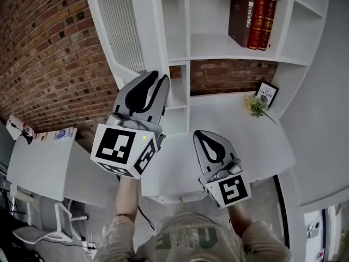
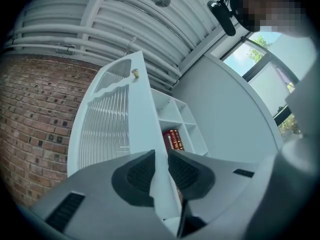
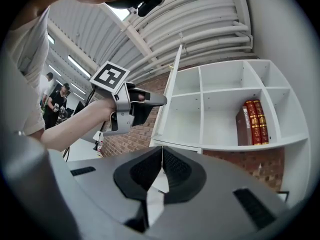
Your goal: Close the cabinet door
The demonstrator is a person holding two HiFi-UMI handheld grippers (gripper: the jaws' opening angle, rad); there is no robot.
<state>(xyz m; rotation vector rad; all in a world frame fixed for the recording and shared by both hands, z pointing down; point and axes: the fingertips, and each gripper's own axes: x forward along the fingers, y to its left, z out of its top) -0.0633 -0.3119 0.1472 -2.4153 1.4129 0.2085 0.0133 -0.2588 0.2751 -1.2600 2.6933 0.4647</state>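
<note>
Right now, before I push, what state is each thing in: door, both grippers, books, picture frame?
cabinet door: open, swung out to the left.
left gripper: closed on the door's edge.
right gripper: shut, empty.
books: standing upright on a shelf.
picture frame: propped upright on the counter.

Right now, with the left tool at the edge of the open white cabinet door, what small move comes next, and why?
Probably swing the left tool toward the white shelf unit, carrying the white ribbed-glass cabinet door closed. Its jaws look clamped on the door's edge, and the door stands wide open, leaving the red books exposed.
</note>
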